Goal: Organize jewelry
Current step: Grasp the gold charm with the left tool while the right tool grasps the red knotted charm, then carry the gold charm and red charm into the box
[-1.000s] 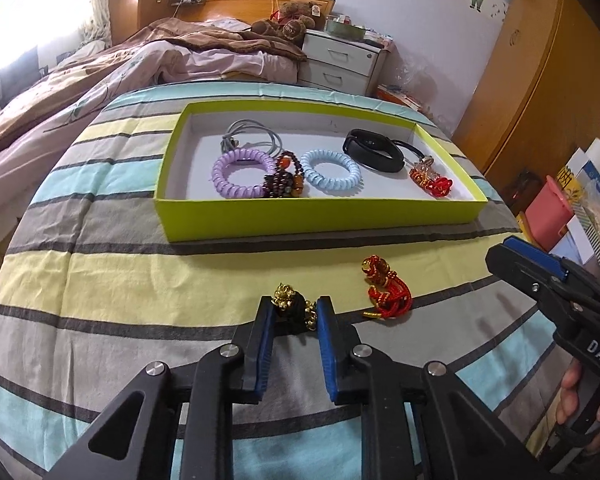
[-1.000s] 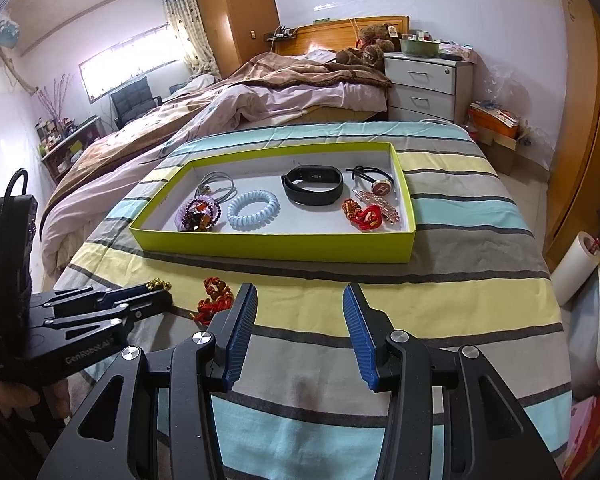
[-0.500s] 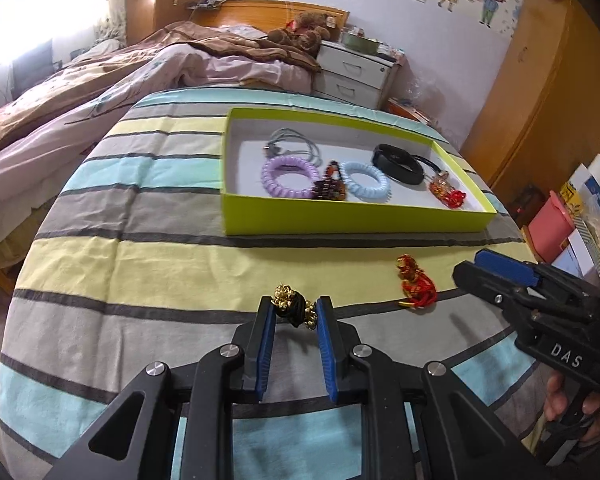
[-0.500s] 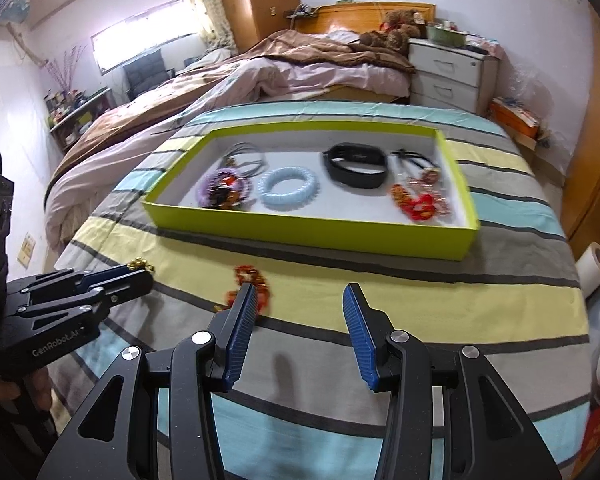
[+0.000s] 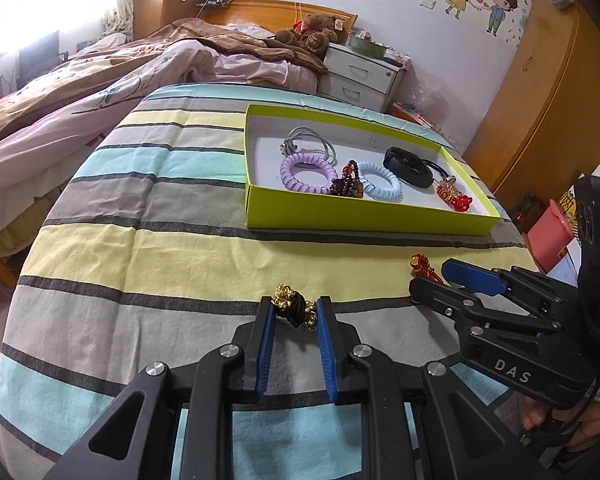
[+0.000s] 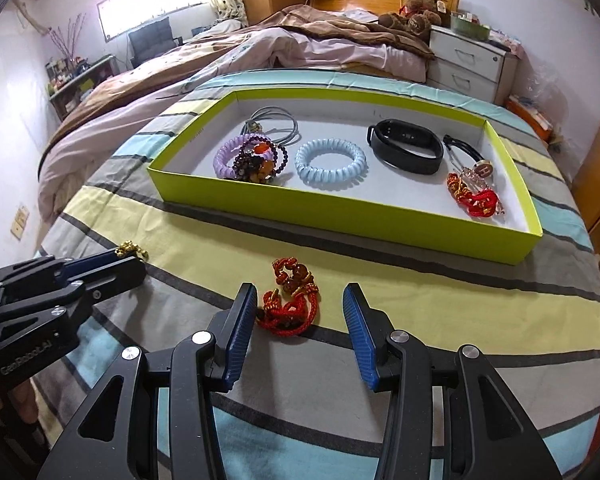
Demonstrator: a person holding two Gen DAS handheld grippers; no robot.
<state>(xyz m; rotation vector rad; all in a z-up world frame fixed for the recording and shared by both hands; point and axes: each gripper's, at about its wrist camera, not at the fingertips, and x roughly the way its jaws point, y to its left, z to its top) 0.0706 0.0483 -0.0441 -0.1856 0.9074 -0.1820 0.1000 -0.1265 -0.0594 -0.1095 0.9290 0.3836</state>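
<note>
My left gripper (image 5: 295,312) is shut on a black hair tie with gold charms (image 5: 285,294), held just above the striped cloth. The same tie's gold charm (image 6: 129,247) shows at that gripper's tip (image 6: 134,258) in the right wrist view. My right gripper (image 6: 300,300) is open and low over the cloth. A red cord bracelet with amber beads (image 6: 290,304) lies between its fingers, close to the left pad and not pinched. In the left wrist view this bracelet (image 5: 420,265) is partly hidden behind the right gripper (image 5: 452,282).
A lime green tray (image 6: 340,218) stands farther back on the striped cloth (image 6: 440,304). It holds a purple coil tie (image 6: 226,152), a pale blue coil tie (image 6: 330,162), a black wristband (image 6: 404,146), grey ties, a beaded bracelet and a red charm (image 6: 476,198). A bed and a nightstand stand behind.
My right gripper has come down and forward until the red bracelet lies between its open fingers. My left gripper has shifted left with the black and gold tie still in it.
</note>
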